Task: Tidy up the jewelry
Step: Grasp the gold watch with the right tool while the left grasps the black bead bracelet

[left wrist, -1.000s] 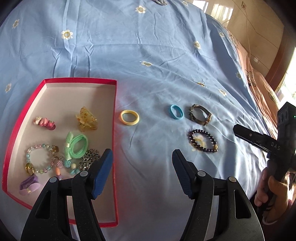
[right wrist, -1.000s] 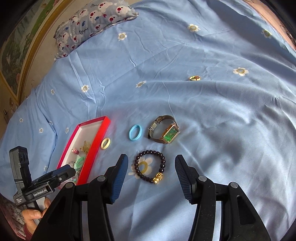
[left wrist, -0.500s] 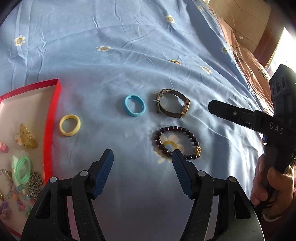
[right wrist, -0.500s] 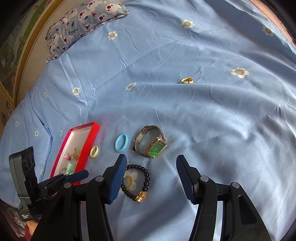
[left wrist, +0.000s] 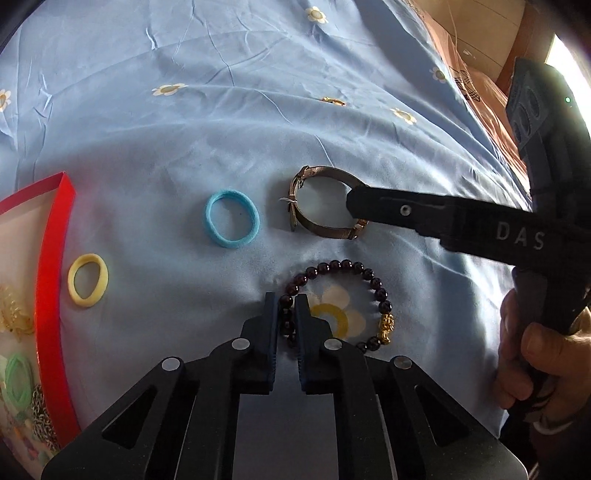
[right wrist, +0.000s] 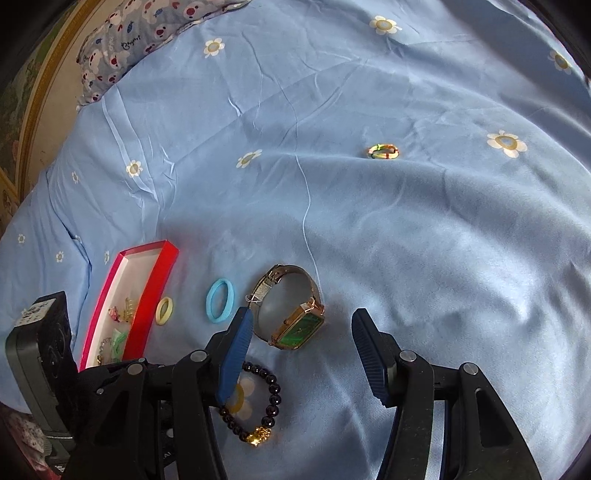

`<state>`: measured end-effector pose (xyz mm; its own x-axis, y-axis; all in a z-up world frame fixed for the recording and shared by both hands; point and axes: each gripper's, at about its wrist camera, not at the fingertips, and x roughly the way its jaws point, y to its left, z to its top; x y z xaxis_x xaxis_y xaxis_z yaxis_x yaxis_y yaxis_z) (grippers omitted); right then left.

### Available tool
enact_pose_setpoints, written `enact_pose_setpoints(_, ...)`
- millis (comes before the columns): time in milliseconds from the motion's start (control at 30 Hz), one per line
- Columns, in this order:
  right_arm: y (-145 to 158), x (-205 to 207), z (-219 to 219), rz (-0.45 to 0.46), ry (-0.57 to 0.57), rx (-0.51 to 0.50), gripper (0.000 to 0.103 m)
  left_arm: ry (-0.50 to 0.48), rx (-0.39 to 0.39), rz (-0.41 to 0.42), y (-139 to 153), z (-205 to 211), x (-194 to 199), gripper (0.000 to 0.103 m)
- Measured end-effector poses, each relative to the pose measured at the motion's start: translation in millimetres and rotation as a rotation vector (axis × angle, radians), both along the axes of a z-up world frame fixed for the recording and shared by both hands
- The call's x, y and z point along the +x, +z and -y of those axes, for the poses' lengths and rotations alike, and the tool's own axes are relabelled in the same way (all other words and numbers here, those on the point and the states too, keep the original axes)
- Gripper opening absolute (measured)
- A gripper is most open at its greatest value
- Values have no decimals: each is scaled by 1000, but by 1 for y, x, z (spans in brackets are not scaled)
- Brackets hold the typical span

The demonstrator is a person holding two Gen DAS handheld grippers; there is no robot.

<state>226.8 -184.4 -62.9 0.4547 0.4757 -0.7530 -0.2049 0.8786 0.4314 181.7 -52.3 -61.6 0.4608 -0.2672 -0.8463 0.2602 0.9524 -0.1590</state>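
Note:
A dark bead bracelet (left wrist: 347,264) with a gold charm lies on the blue bedsheet. My left gripper (left wrist: 286,299) is shut on its left side, with beads pinched between the pads. Just beyond it lies a gold watch with a green face (right wrist: 299,328). My right gripper (right wrist: 301,315) hangs open over the watch, one finger on either side and neither touching it. A blue hair tie (left wrist: 254,221) and a yellow ring (left wrist: 103,277) rest between the watch and the red jewelry box (left wrist: 55,258), which holds several pieces.
A small multicoloured ring (right wrist: 373,151) lies farther out on the sheet. A patterned pillow (right wrist: 147,33) sits at the far edge of the bed. A person's hand (left wrist: 535,354) holds the right gripper's handle. An orange cover shows at the bed's right side.
My left gripper swung right from the red box to the bead bracelet, dropped and shut on it. My right gripper moved forward, so the watch now sits between its fingers.

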Motion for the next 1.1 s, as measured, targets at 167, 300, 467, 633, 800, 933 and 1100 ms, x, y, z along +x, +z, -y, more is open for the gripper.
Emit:
enact_pose_setpoints(167,-3,-3,-10,13,26,-54,16,8,-43,3,3,-10,-5,6)
enact_pose_setpoints(300,4,-9,-10,37,18,-59,10,24,-77,15,12,-19,-16,6)
enact_pose_setpoints(467,10,-20,-6,50,9,-22,9,50,-112,50,29,-34,-32,6)
enact_pose_setpoints(633,17,-32,-11,67,27,1,9,70,-126,89,46,-47,-47,6)
enact_pose_setpoints(800,29,-44,-24,89,55,20,9,91,-134,119,58,-60,-62,6)
enact_pose_setpoints(933,37,-52,-37,104,85,32,9,116,-141,138,66,-73,-73,6)
enact_pose_setpoints(1100,42,-58,-53,112,118,44,9,157,-144,159,74,-95,-85,6)
